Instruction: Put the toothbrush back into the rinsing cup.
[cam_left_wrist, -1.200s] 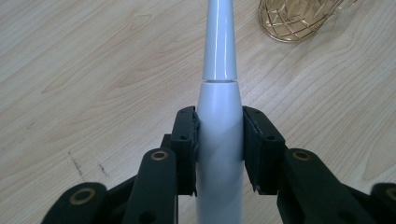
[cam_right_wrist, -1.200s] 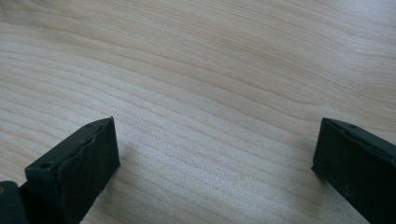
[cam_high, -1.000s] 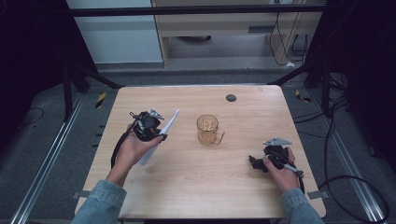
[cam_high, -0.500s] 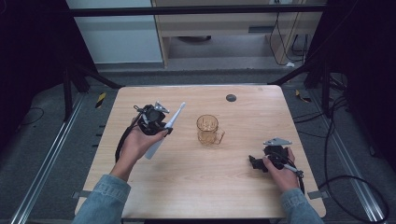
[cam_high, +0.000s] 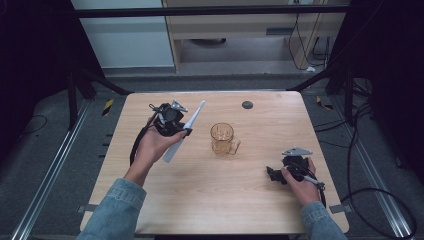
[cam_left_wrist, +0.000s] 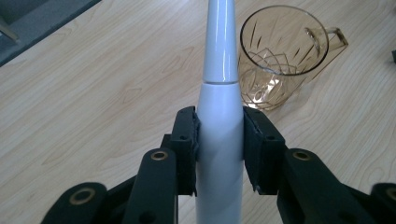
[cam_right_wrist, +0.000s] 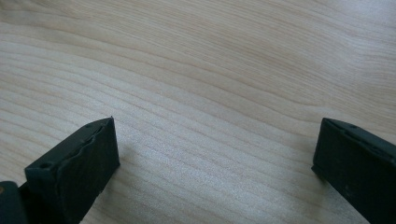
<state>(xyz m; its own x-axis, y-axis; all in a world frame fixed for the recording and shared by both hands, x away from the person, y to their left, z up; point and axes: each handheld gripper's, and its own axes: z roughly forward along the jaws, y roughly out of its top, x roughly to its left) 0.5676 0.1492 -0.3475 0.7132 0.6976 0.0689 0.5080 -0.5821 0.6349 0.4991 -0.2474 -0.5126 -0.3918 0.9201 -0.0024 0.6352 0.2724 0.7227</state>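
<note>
The left gripper (cam_left_wrist: 219, 140) clamps a smooth, white, tapered toothbrush (cam_left_wrist: 218, 116) left of a cut-glass amber mug (cam_left_wrist: 280, 56). The right gripper (cam_right_wrist: 215, 158) gapes over pale wood-grain table (cam_right_wrist: 210, 70).

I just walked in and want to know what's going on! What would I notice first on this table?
First, the long white tapered plastic handle, like an electric toothbrush body, clamped between the black jaws of the left gripper and lifted above the light wooden table. Just beside its tip stands an amber cut-glass mug with a handle, near the table's middle. The right gripper rests near the right edge, its jaws wide apart.
</note>
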